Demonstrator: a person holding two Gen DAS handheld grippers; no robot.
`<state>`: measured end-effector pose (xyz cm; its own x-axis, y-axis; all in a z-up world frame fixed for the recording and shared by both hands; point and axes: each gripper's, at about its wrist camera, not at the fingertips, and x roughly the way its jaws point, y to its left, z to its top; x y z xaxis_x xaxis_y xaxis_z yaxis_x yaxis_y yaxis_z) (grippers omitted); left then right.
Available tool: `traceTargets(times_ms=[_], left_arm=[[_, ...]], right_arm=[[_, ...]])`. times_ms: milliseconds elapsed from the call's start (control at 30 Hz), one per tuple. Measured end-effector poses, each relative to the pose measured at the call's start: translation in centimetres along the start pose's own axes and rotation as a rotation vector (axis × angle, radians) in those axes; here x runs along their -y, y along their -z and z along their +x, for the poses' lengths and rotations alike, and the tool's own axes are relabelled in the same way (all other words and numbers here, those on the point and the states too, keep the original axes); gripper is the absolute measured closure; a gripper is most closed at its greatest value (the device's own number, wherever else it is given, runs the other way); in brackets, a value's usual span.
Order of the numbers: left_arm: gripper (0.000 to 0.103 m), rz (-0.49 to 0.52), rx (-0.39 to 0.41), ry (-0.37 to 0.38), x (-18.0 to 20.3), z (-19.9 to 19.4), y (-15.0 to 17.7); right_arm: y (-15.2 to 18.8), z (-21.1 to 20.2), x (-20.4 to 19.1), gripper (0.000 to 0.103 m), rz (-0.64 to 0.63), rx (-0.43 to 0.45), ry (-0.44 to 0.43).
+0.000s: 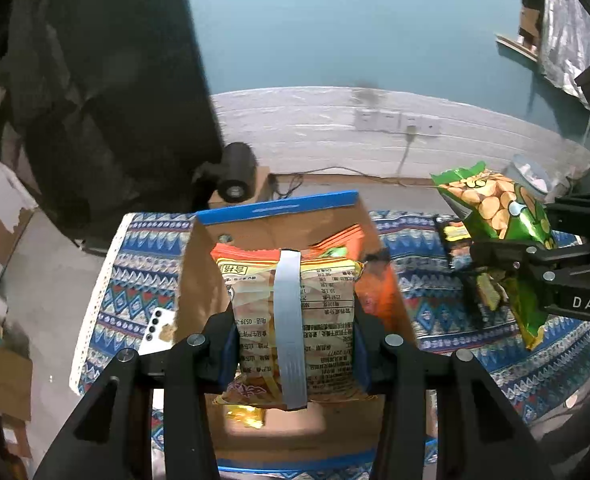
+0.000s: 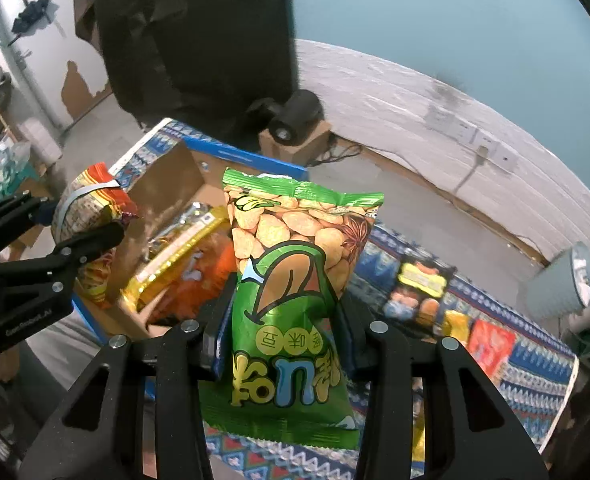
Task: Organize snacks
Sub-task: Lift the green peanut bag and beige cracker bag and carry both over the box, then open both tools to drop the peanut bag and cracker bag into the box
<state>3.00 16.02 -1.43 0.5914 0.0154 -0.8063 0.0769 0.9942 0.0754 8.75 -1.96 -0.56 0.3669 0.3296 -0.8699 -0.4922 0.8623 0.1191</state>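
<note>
My left gripper (image 1: 293, 354) is shut on an orange-and-yellow snack bag (image 1: 291, 312), back side up with a grey seam strip, held over the open cardboard box (image 1: 203, 280). The box holds orange and gold packets (image 2: 183, 256). My right gripper (image 2: 283, 344) is shut on a green broad-bean snack bag (image 2: 291, 280), held upright above the patterned cloth, right of the box. In the left wrist view the green bag (image 1: 499, 216) and right gripper (image 1: 507, 256) show at the right. In the right wrist view the left gripper (image 2: 75, 220) holds its bag (image 2: 91, 208) at the left.
The box stands on a table with a blue patterned cloth (image 1: 447, 312). More snack packets (image 2: 419, 288) lie on the cloth to the right. A phone (image 1: 157, 330) lies left of the box. A black camera (image 1: 237, 168) on a small carton and a white bin (image 2: 563, 284) stand behind.
</note>
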Motion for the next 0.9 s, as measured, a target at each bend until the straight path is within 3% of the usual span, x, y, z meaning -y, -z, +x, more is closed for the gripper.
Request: traceTargets(times_ms=[433, 667, 733, 800, 900], left_arm=[[0.057, -0.044, -0.06, -0.056, -4.1, 1.8, 1.3], [0.056, -0.059, -0.089, -0.088, -5.4, 2.4, 1.8], [0.051, -0.065, -0.103, -0.101, -5.7, 2.7, 1.8], [0.042, -0.066, -0.102, -0.109, -5.7, 2.6, 1.7], [0.031, -0.055, -0.078, -0.126, -5.2, 1.9, 1.5]], right_arm=[[-3.3, 4.0, -6.6, 0.063, -0.073, -0.045, -0.066], [-3.6, 5.8, -7.9, 0.061, -0.104, -0.073, -0.082], [-3.6, 6.0, -7.9, 0.058, -0.108, -0.079, -0.088], [-3.7, 5.9, -7.8, 0.044, -0.107, -0.077, -0.095], [-3.7, 5.1, -7.4, 0.033, -0.095, -0.046, -0.089]])
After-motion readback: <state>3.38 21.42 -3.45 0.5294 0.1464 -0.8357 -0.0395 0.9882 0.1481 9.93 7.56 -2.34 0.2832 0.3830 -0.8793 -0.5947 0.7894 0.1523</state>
